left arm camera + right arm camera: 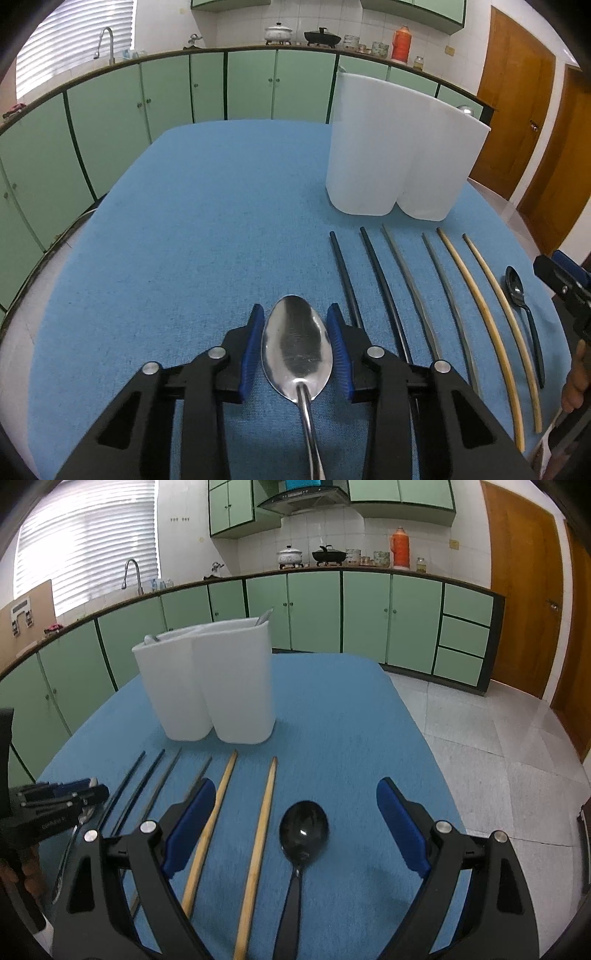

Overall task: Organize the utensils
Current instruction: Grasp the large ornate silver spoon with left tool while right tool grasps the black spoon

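A silver spoon [297,347] lies on the blue tablecloth [203,221], bowl pointing away. My left gripper [295,310] is shut on its bowl, a blue pad against each edge. To its right lie two black chopsticks [380,277], two grey ones [424,295], two wooden ones [491,295] and a black spoon [515,286]. My right gripper [296,782] stands open above that black spoon [303,827], and the two wooden chopsticks [264,812] lie by its left finger. A white two-part utensil holder [221,686] stands behind the row with utensil handles sticking out.
The left gripper [92,794] shows at the left edge of the right wrist view, with a hand below it. Green kitchen cabinets [314,609] run behind the table. Tiled floor [498,757] and wooden doors [524,590] lie to the right.
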